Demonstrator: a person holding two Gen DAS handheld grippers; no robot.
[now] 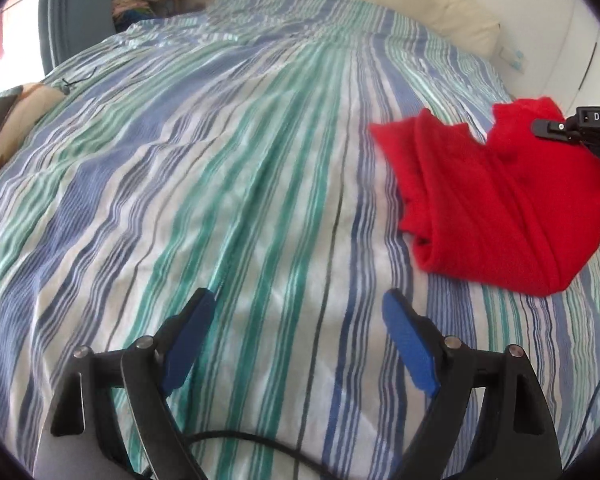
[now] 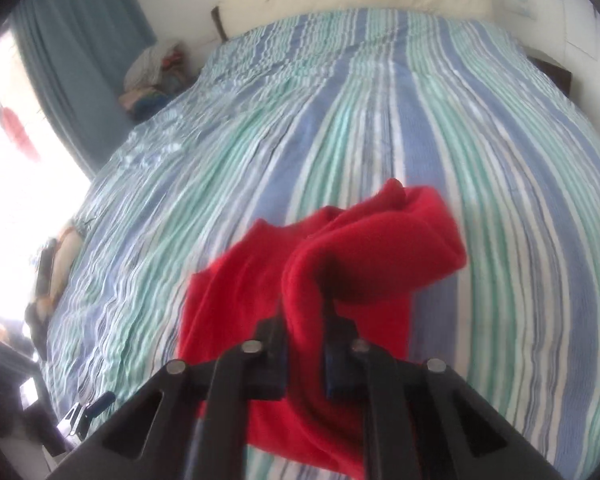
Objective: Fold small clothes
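- Red fleece garment (image 1: 500, 208) lies on the striped bedspread (image 1: 220, 200), at about 2 o'clock from the left gripper (image 1: 300, 312) in the left wrist view — well apart from its fingers.
- Left gripper: jaws wide, nothing between them, only bedspread below.
- Right gripper (image 2: 306, 320): jaws drawn narrow and pinching a bunched fold of the red fleece garment (image 2: 340, 248); the cloth rises in a hump at 12 o'clock from the pinch, the rest hangs down to the bed under it.
- In the left view the garment's long axis runs roughly 11 to 5 o'clock, with a rolled edge along its near left side; one corner is lifted at 3 o'clock, where the right gripper's black body (image 1: 580, 124) meets it.
- Key relation, as I judge it: right hand is on the cloth, left is the far one — left must travel toward 2 o'clock to take a free edge.
- Left view alone shows the garment's whole outline; right view alone shows the pinch itself.
- Right view is blurred — which edge is pinched cannot be told.
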